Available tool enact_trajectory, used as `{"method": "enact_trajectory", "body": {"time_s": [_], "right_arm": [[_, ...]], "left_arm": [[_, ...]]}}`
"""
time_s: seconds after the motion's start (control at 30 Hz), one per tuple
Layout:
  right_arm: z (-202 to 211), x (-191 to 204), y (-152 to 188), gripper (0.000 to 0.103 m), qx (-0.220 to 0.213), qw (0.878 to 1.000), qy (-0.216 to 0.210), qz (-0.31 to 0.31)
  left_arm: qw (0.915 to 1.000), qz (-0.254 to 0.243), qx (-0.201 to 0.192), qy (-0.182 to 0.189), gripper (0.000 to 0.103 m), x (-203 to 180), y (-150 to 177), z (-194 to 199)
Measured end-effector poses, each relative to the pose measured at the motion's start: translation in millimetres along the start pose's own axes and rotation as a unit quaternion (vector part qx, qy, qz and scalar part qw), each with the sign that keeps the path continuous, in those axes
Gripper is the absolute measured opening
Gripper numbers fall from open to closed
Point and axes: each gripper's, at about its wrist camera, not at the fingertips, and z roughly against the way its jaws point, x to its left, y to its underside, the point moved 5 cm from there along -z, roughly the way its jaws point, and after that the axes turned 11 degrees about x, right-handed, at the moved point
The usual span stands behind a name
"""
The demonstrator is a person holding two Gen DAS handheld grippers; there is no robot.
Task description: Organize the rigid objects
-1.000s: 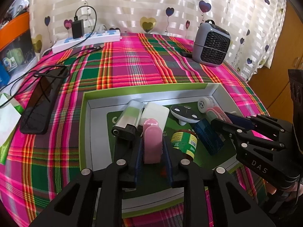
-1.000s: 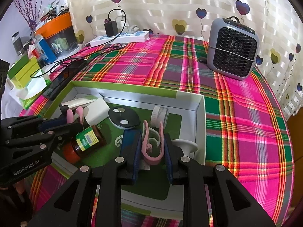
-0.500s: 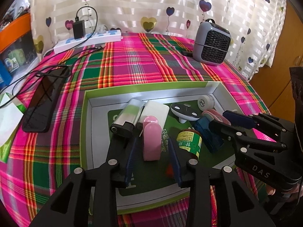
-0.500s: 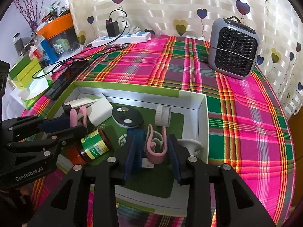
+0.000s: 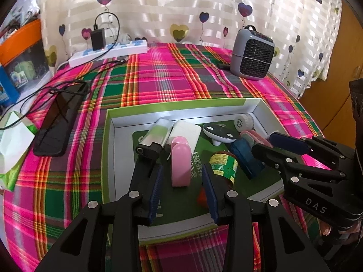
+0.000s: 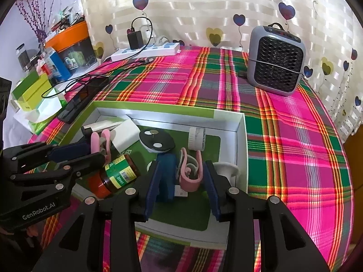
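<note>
A shallow green-and-white box on the plaid cloth holds several small items. My left gripper is open around an upright pink case; neither pad touches it. My right gripper straddles a pink curved clip lying on the box floor, jaws opening, pads clear of it. A dark blue piece leans by its left finger. A green-labelled jar lies between the two grippers. Each gripper shows in the other's view: right gripper, left gripper.
In the box also lie a silver cylinder, a white block, an oval black-and-white disc and a white cap. A grey heater, a power strip and a black slab sit outside.
Both grippers went from shut to open. The left let go of the pink case and the right let go of the pink clip; both items now rest in the box.
</note>
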Motion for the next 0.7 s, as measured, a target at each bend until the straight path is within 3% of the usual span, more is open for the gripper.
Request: {"method": "enact_trajectory", "body": {"time_s": [0.57,0.7], "right_arm": [[38.9,7.1,29.7,0.040,-0.050,0.998,0.015,-0.018],[44.8,6.9,41.6,0.041,-0.061,0.997,0.041,-0.020]], "left_arm": [[0.9974,0.006,-0.051,-0.050,0.035,-8.0,37.1,39.5],[0.9978,0.011,-0.049,-0.044,0.035,-10.0,50.5,42.1]]}}
